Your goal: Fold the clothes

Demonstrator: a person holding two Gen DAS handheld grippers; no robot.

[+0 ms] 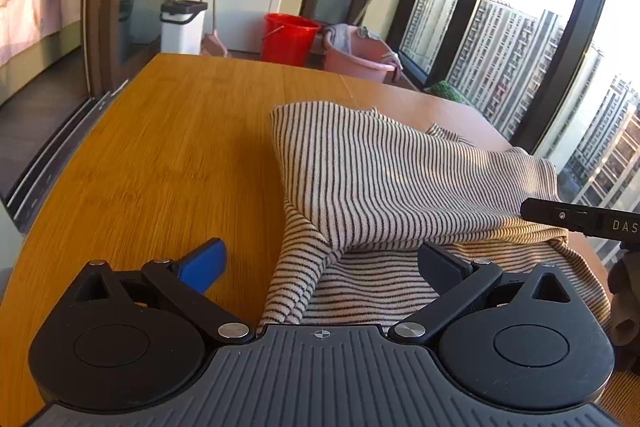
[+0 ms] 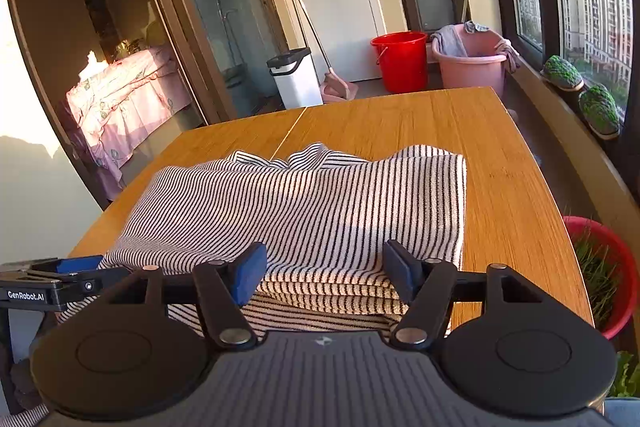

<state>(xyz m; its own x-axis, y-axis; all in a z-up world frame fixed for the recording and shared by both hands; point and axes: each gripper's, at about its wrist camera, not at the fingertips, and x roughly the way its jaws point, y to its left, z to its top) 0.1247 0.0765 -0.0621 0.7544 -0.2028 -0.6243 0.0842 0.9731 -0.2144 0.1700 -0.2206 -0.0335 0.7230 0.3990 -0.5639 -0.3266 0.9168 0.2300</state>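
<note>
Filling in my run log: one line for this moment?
striped garment: folded on table | left claw: open | right claw: open, nothing gripped

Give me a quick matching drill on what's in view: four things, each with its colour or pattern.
Things:
1. garment
2. bucket
3. tub
4. table

Looks:
A. pink
B. wood
C. striped
D. red

Pairs: 1-C, 2-D, 3-A, 4-B
</note>
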